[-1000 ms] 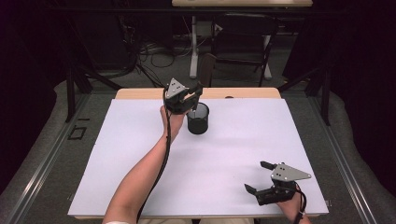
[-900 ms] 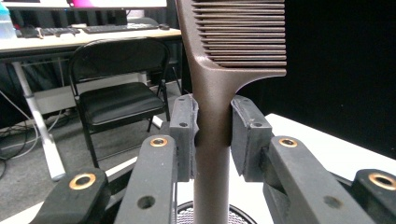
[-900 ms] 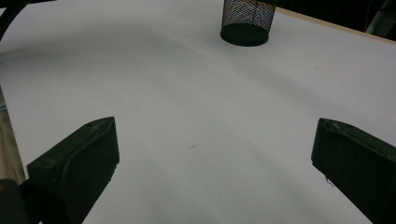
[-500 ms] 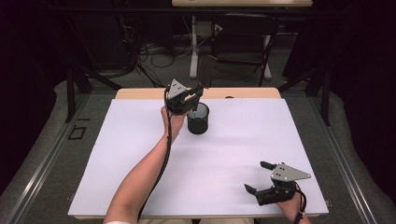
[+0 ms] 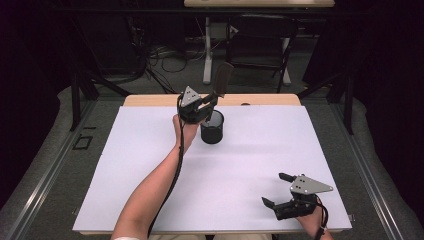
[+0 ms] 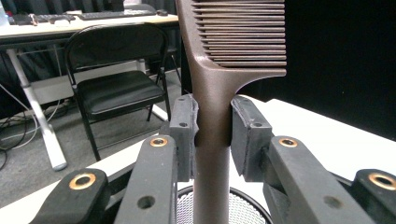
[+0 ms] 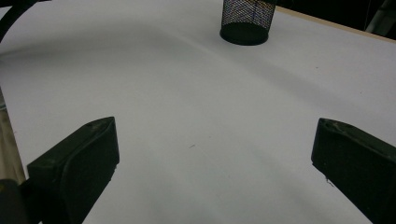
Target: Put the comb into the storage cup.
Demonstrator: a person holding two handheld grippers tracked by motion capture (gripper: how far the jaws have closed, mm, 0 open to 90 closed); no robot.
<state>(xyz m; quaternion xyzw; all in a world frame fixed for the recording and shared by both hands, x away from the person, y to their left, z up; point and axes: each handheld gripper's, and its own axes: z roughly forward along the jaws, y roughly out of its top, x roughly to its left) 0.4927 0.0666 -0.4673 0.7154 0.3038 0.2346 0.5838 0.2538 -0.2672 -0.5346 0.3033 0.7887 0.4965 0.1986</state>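
My left gripper (image 5: 207, 101) is shut on the handle of a dark brown comb (image 6: 219, 70), which stands upright with its teeth at the top. The comb (image 5: 221, 80) hangs over a black mesh cup (image 5: 212, 127) at the far middle of the white table; the cup's rim (image 6: 222, 207) shows just under the handle. My right gripper (image 5: 279, 189) rests near the front right edge, wide open, with nothing between its fingers (image 7: 77, 165). The mesh cup (image 7: 247, 18) stands far ahead of it.
The white table top (image 5: 250, 160) has a wooden strip along its far edge. Beyond it are a black folding chair (image 6: 116, 79), desk legs and cables on the floor. The person's left forearm (image 5: 155, 187) crosses the table's left half.
The left gripper has tipped and lifted a little, so the comb now rises above the cup. The right gripper has stayed put.
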